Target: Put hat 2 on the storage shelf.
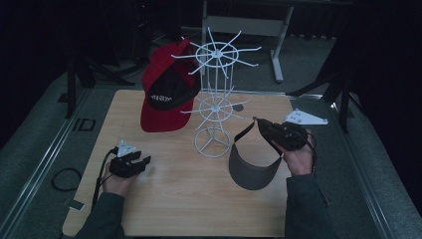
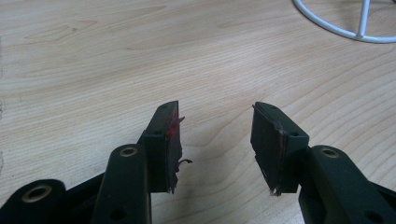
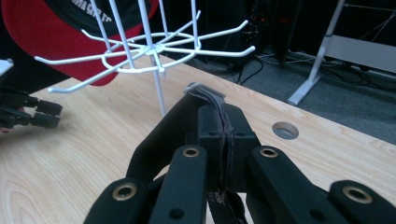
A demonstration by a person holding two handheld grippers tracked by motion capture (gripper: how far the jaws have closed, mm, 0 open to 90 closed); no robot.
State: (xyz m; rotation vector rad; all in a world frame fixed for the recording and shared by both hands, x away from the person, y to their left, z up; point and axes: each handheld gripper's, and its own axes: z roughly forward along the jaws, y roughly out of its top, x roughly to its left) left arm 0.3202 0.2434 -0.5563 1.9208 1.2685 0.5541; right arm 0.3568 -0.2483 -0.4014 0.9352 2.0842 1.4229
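Note:
A red cap [image 1: 166, 94] with a black lining hangs on the left hooks of a white wire rack [image 1: 215, 99] that stands mid-table. My right gripper [image 1: 259, 123] is shut on the strap of a grey visor [image 1: 254, 167], whose brim hangs low over the table right of the rack's base. In the right gripper view the jaws pinch the thin strap [image 3: 205, 91], with the rack [image 3: 154, 46] and the cap [image 3: 60, 37] just beyond. My left gripper [image 1: 142, 163] rests low on the table's left side, open and holding nothing [image 2: 215, 135].
The wooden table [image 1: 174, 209] has a round cable hole [image 1: 239, 106] behind the rack. The rack's ring base [image 2: 345, 23] lies ahead of the left jaws. A cable loop [image 1: 66, 178] lies on the floor at left; a desk frame [image 1: 276, 50] stands behind.

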